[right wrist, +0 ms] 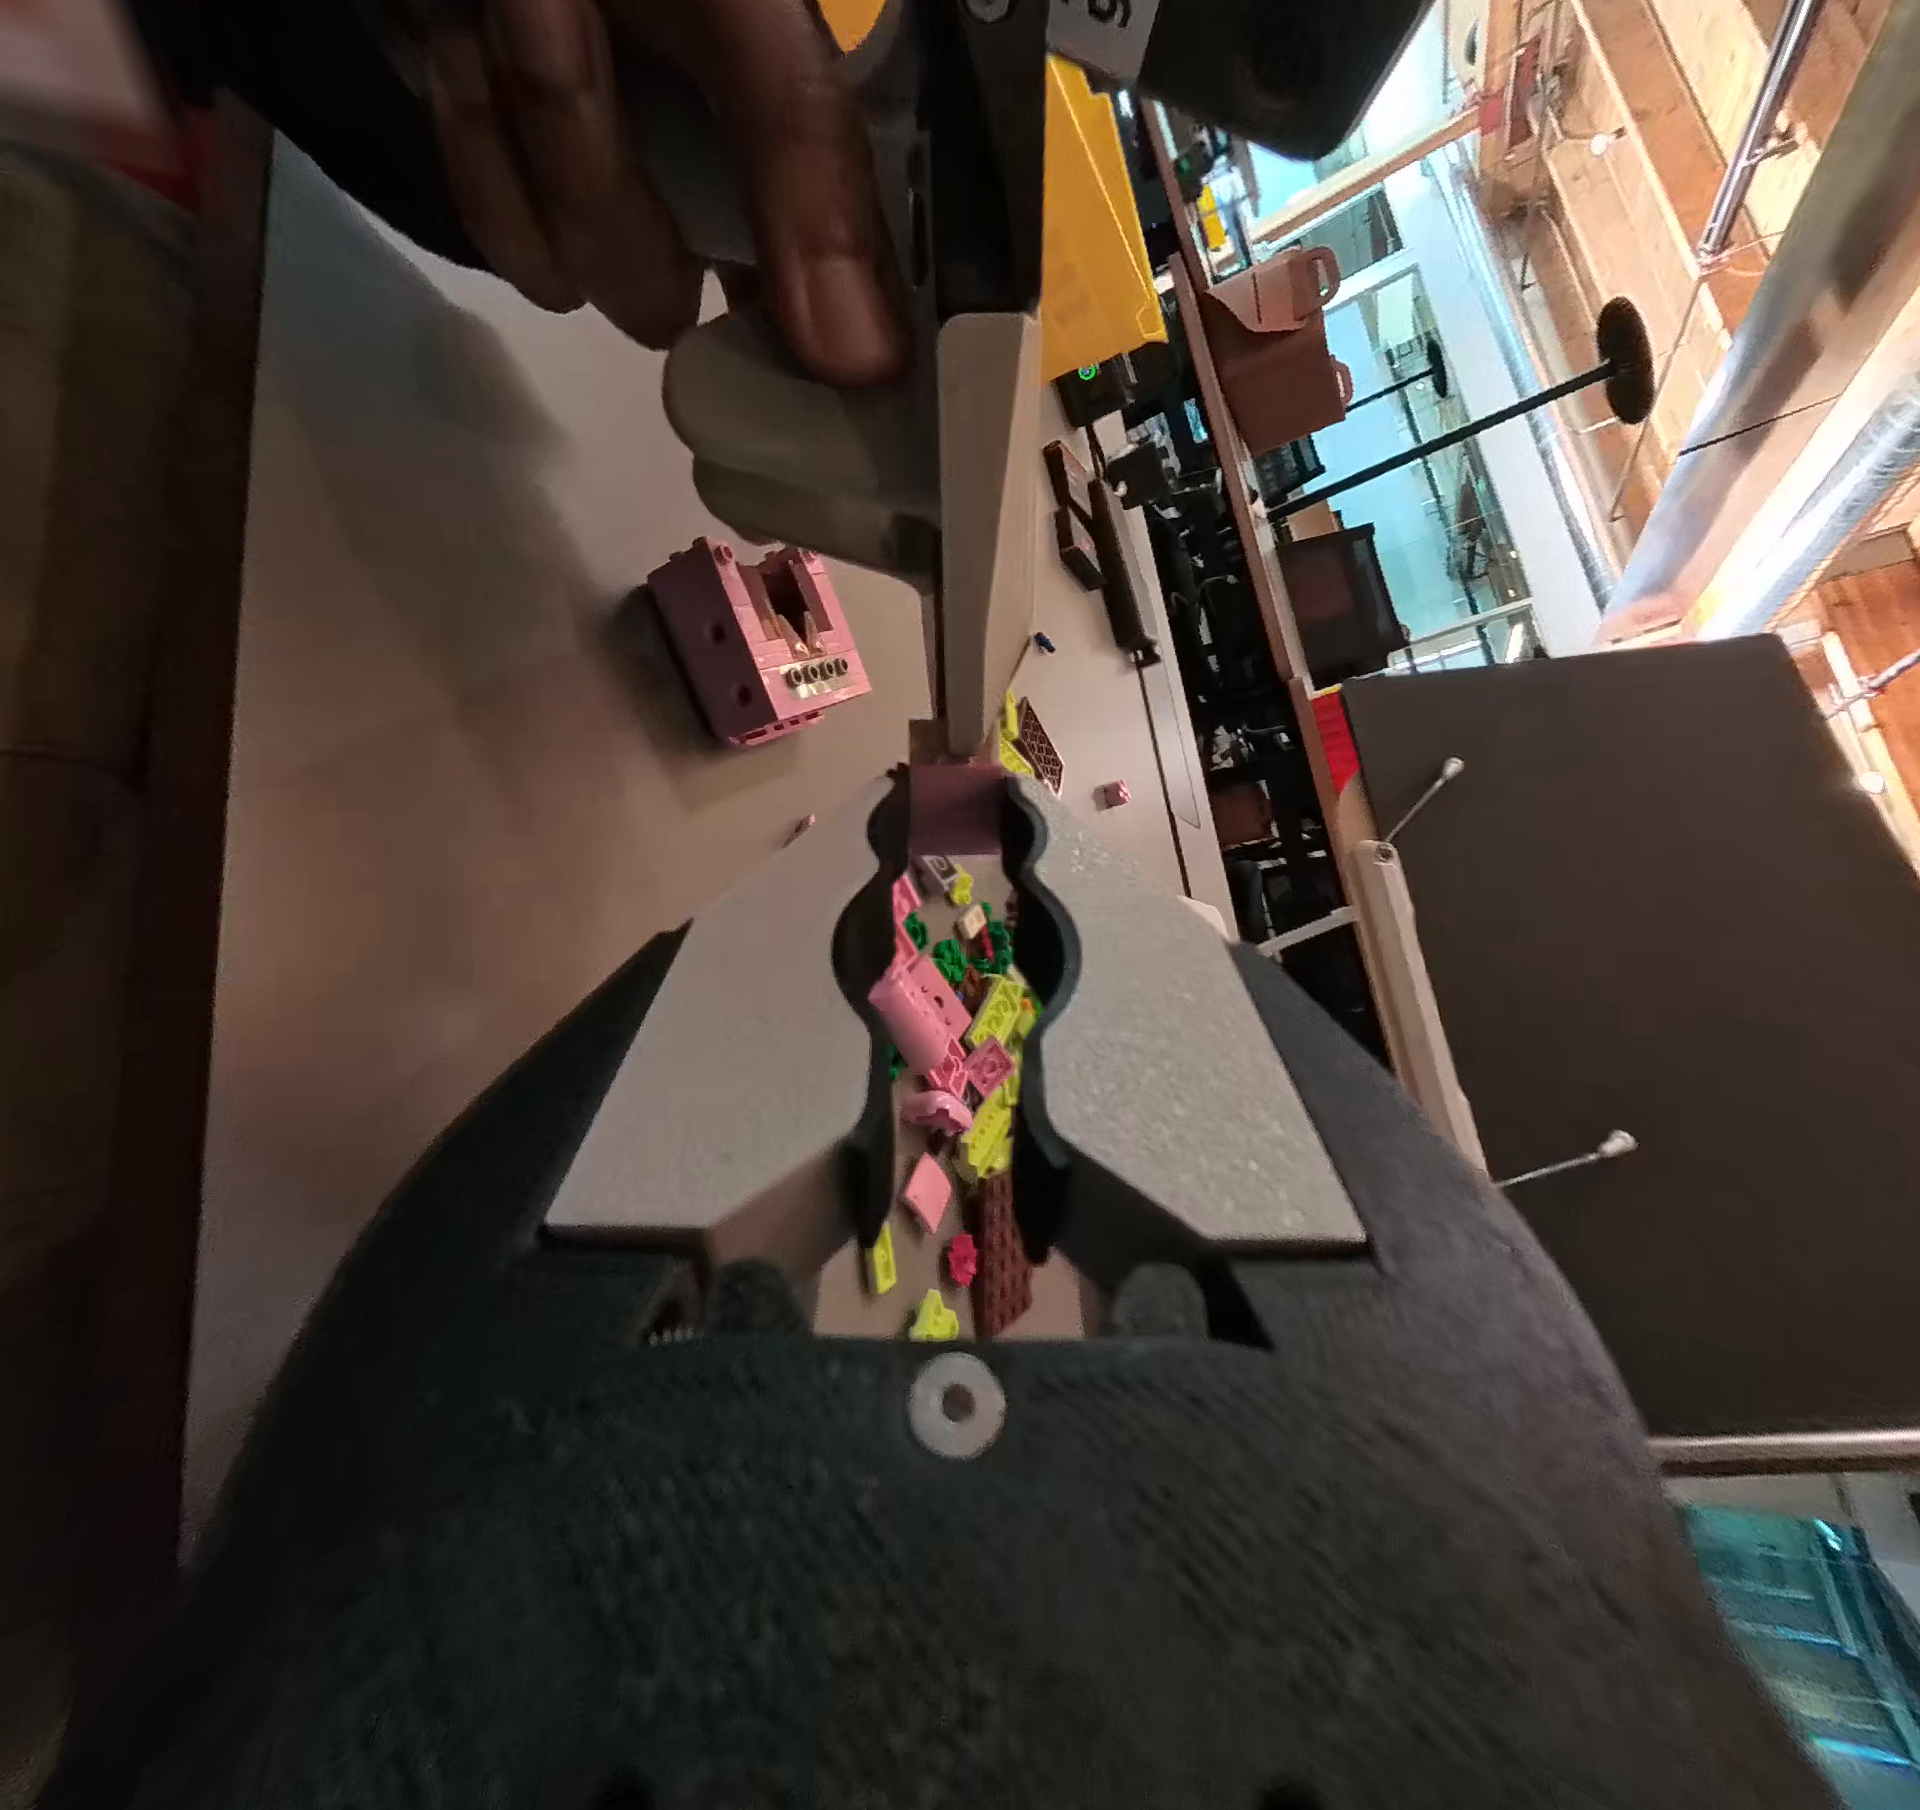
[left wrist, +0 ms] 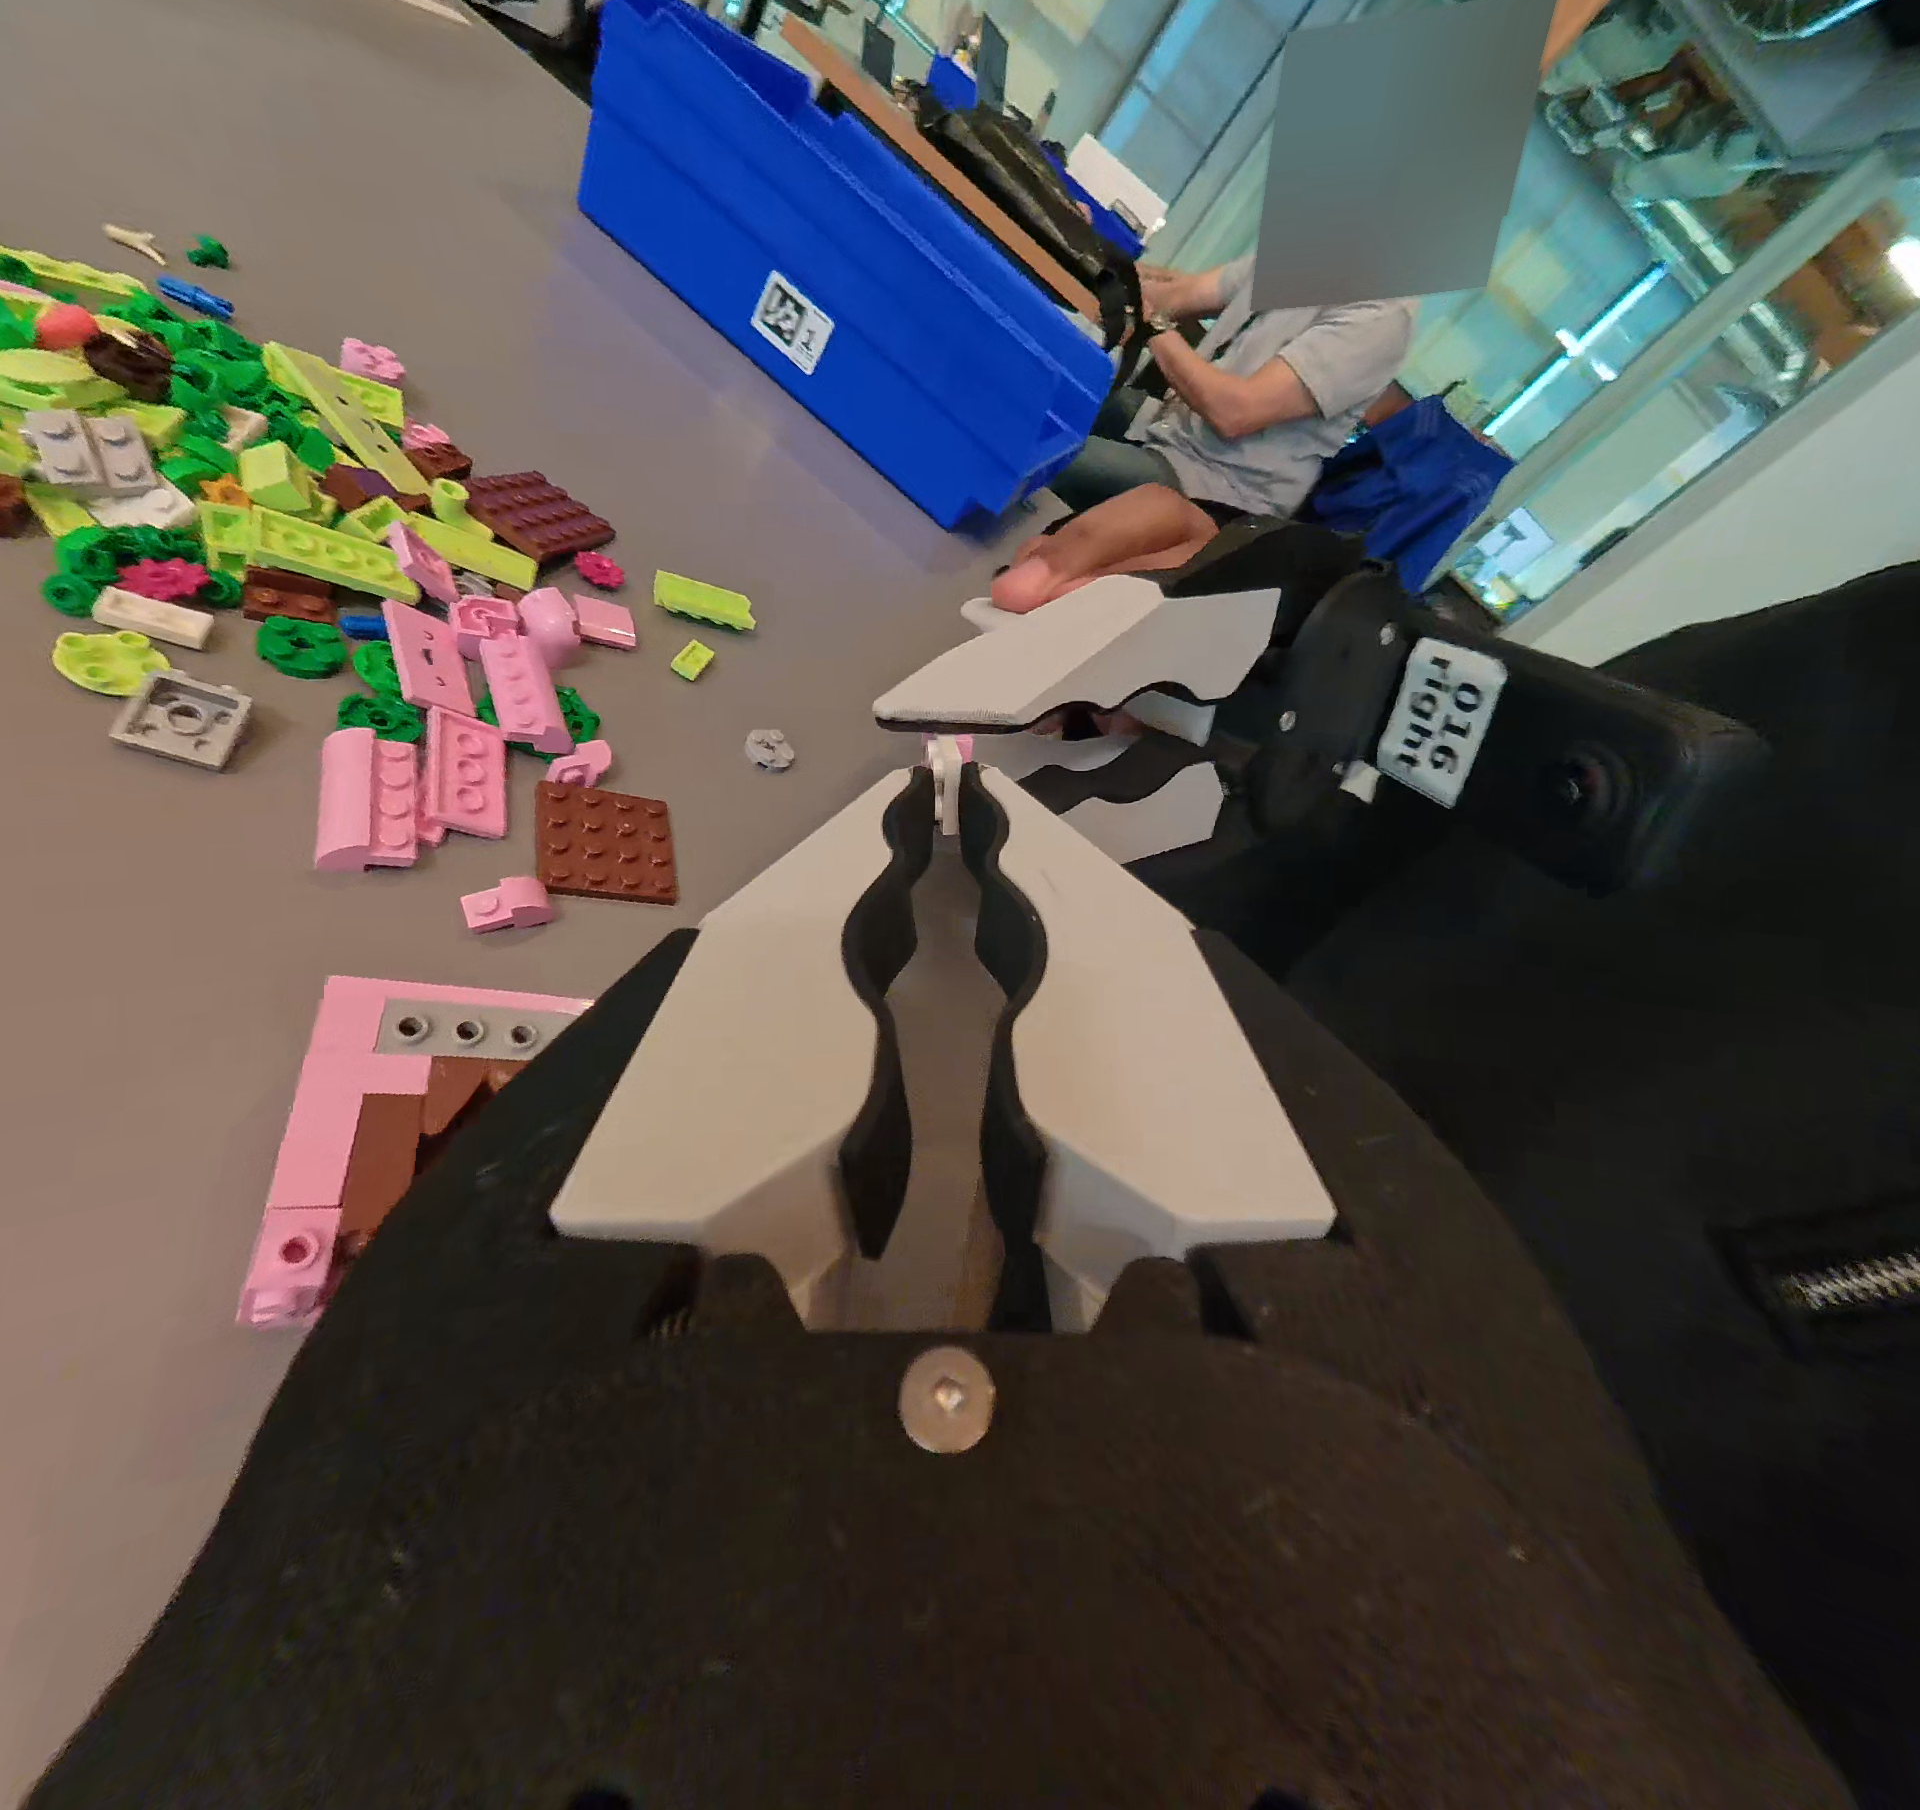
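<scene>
My left gripper (left wrist: 948, 778) is shut on a small white piece (left wrist: 945, 796), held above the grey table. My right gripper (right wrist: 951, 804) is shut on a pink brick (right wrist: 951, 813). The two grippers meet tip to tip, and the white piece touches the pink brick (left wrist: 962, 748). In the left wrist view the right gripper (left wrist: 966, 737) comes in from the right. In the right wrist view the left gripper (right wrist: 958, 737) comes down from above, with a hand (right wrist: 675, 119) around it. A partly built pink and brown block structure (left wrist: 353, 1116) (right wrist: 758, 659) stands on the table near the left gripper.
A pile of loose pink, green, lime and brown bricks (left wrist: 312, 534) (right wrist: 966, 1033) lies on the table (left wrist: 260, 98). A blue bin (left wrist: 831, 306) stands at the far edge and a yellow bin (right wrist: 1091, 233) shows behind. A person (left wrist: 1247, 410) sits beyond the table.
</scene>
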